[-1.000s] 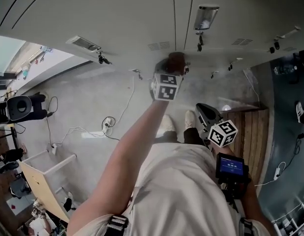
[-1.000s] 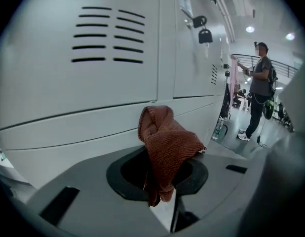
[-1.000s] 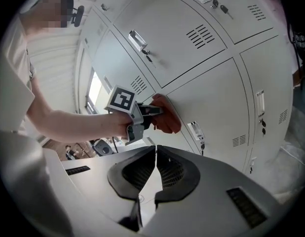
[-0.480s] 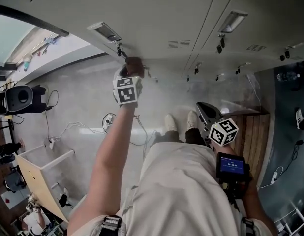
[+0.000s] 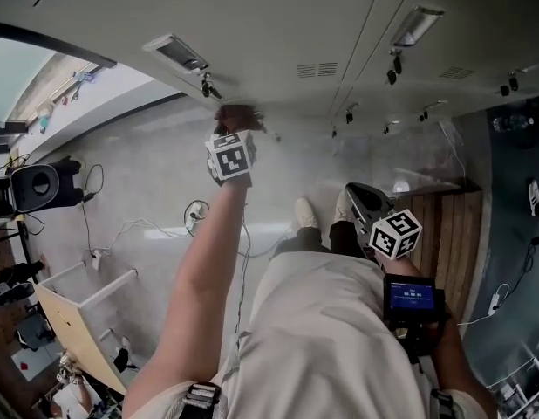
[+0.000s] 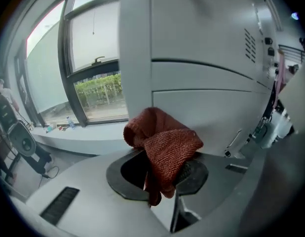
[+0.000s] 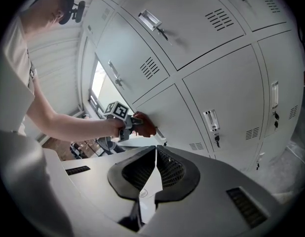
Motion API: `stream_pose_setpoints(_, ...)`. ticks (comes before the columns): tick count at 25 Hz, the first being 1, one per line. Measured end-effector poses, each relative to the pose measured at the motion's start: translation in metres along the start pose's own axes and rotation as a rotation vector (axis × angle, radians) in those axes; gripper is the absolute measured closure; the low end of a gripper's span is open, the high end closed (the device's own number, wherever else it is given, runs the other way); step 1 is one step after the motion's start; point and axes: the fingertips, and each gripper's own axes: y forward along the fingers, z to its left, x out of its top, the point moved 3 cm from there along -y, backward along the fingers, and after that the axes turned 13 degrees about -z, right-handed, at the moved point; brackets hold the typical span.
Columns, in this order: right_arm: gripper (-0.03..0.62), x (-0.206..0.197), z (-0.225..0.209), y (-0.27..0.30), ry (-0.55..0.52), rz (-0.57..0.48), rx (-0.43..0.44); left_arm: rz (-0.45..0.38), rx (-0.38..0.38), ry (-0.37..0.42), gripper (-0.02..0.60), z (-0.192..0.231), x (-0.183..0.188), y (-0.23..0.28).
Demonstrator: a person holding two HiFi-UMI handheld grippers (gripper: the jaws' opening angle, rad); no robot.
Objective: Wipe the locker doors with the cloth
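Red knitted cloth is pinched in the jaws of the left gripper and pressed to the grey locker doors, the right gripper is held aside, shut and empty, so wiping is judged under way, with the doors already done not to be told.

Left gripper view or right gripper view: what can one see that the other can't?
Only the left gripper view shows green bushes outside. Only the right gripper view shows the person's arm and the right gripper, shut and empty. Both show the red cloth in the left gripper and the grey lockers.
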Motion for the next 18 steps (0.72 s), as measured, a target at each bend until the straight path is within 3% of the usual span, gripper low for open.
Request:
stream_pose_setpoints(10, 0.574, -0.015, -0.033, -0.037, 0.073, -0.032, -0.087, -0.059, -0.105, 0.172, 0.506, -0.144, 0.004, 0.017)
stream_pose_setpoints(14, 0.574, -0.018, -0.049, -0.051, 0.077, -0.029, -0.119, -0.167, -0.267, 0.283, 0.506, -0.219, 0.014, 0.018)
stream_pose_setpoints(18, 0.574, -0.019, -0.054, -0.055, 0.068, -0.011, -0.12, -0.277, -0.458, 0.454, 0.505, -0.287, 0.023, 0.02)
